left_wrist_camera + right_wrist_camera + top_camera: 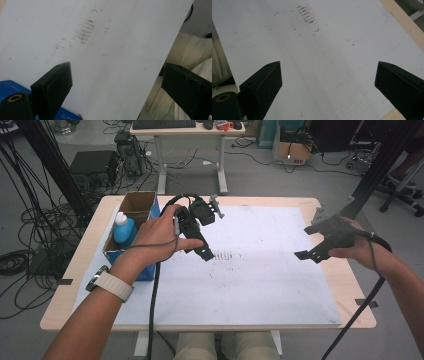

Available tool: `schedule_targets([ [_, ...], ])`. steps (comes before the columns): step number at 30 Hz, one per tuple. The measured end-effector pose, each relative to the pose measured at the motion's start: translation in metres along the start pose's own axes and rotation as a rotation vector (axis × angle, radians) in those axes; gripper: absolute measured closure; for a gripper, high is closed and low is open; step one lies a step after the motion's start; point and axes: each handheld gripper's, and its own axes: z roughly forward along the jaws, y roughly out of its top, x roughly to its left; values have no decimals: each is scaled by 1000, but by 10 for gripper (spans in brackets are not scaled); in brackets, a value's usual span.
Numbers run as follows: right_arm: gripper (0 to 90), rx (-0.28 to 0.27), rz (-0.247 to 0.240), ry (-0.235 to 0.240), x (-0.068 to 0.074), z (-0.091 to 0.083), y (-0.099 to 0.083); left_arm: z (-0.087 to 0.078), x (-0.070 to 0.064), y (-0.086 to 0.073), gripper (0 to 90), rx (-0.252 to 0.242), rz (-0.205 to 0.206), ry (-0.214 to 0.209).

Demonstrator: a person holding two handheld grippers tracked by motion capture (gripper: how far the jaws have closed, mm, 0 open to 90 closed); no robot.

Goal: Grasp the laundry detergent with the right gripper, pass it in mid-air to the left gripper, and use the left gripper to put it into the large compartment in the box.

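1. The blue bottle [123,230] stands in the cardboard box [134,203] at the left edge of the table [330,270], just left of the left gripper [202,251] and well apart from the right gripper [310,255].
2. The box is open-topped with a blue lower side [10,86]; the white-capped bottle stands upright inside it.
3. The left gripper's jaws stand wide apart and empty above the white sheet [260,285], near its smudged marks [227,255].
4. The right gripper's jaws are also spread wide, holding nothing, hovering over the sheet near the table's right edge.
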Motion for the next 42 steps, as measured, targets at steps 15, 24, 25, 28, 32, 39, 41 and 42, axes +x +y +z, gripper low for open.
schedule_targets([
  [15, 74, -8, -12, 0, 1, -1, 1, 5, -3, 0, 99, -3, 12, 7],
  [24, 74, -24, -35, 5, -1, 2, 0, 6, -2, 0, 99, -11, 6, 7],
  [25, 74, -23, -37, 6, -1, 3, 0, 7, -2, 0, 99, -11, 3, 8],
  [28, 74, -29, -41, 8, -2, 3, 0, 8, -2, 0, 99, -11, 2, 5],
  [32, 74, -25, -32, 6, -1, 2, -1, 8, -1, -1, 99, -10, 2, 5],
  [39, 74, -25, -32, 7, -1, 2, -1, 8, -1, -2, 100, -15, -5, 4],
  [41, 74, -25, -36, 7, -1, 3, -1, 7, -1, -2, 100, -17, -6, 5],
  [42, 74, -25, -36, 7, -1, 3, -1, 7, -1, -2, 101, -19, -8, 4],
])
